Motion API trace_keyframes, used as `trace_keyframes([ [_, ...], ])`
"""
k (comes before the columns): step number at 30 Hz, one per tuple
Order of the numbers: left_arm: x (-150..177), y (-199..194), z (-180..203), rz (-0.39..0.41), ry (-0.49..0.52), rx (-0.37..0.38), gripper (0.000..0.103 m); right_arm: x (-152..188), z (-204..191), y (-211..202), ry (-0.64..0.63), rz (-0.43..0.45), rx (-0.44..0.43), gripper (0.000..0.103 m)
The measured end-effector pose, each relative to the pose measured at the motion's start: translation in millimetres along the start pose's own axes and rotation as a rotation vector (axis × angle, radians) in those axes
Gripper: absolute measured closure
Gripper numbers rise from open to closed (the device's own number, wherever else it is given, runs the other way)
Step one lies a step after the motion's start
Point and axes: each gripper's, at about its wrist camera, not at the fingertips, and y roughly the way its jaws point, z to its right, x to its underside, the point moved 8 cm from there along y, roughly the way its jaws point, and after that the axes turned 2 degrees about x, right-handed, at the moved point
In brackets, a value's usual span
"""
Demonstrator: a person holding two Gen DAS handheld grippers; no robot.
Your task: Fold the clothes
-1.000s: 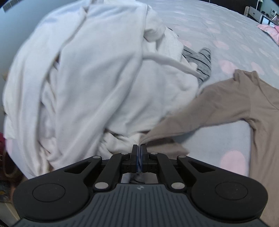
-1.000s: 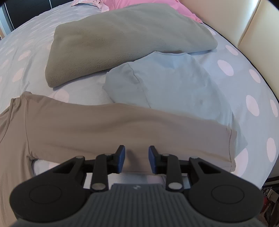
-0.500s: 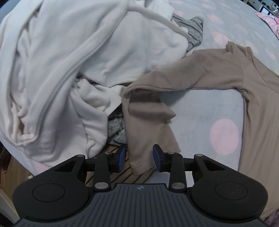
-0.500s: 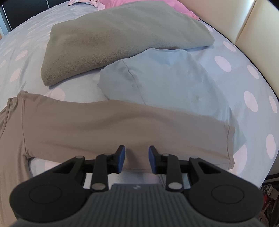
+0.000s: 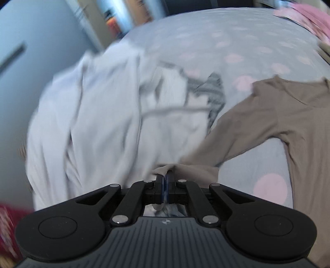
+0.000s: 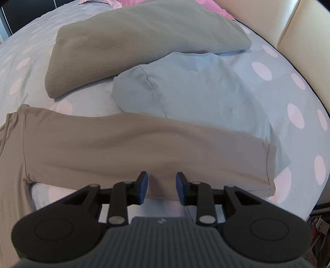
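Taupe long-sleeved shirt (image 5: 288,115) is what I'm folding, and it lies spread across the dotted bed (image 5: 237,51), one sleeve to each camera. Nearest me on the left, my left tongs (image 5: 164,181) have just clamped together on the cuff end of its left sleeve (image 5: 196,169); the pads are pinched tight with a tuft of taupe fabric poking out above them, so I read that as a firm hold, taken there so the sleeve can be carried inward over the body. That view is smeared with motion, so finer detail is lost. On the right, my right tongs (image 6: 161,186) stand parted, straddling the near hem of the other sleeve (image 6: 144,148) without pressing it, ready, I judge, to pin or take that edge. Just beyond the left sleeve a heap of white garments (image 5: 99,123) with a grey striped piece (image 5: 216,96) crowds the bed; the sleeve seems to touch or overlap its edge, so lifting could drag white cloth along. On the right, the sleeve's far edge overlaps a folded light-blue top (image 6: 196,92), and behind that lies a folded grey-green fleece (image 6: 134,41). Farthest off, pink fabric (image 6: 210,6) sits by the cream headboard (image 6: 305,37).
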Motion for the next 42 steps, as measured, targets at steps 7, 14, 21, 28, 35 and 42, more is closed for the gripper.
trace_keyframes([
  [7,19.0,-17.1,66.3,-0.033,0.384,0.134,0.103,2.7,-4.7,5.4,-0.027,-0.013,0.014,0.069],
  [14,52.3,10.5,127.0,-0.109,0.437,0.273,0.103,3.7,-9.0,3.8,-0.042,-0.016,0.021,0.069],
  [21,71.7,38.7,159.7,-0.178,0.412,0.378,0.102,6.2,-11.7,3.6,-0.057,-0.020,0.026,0.068],
  [28,82.5,36.7,167.7,-0.196,0.395,0.430,0.082,8.0,-11.0,4.5,-0.065,-0.028,0.027,0.067],
  [35,61.5,10.4,141.9,-0.083,0.225,0.446,0.062,9.6,-7.5,7.1,-0.062,-0.035,0.025,0.065],
  [42,50.2,23.5,94.2,-0.064,-0.036,0.345,0.062,10.1,-10.6,4.3,-0.074,-0.031,0.009,0.064],
])
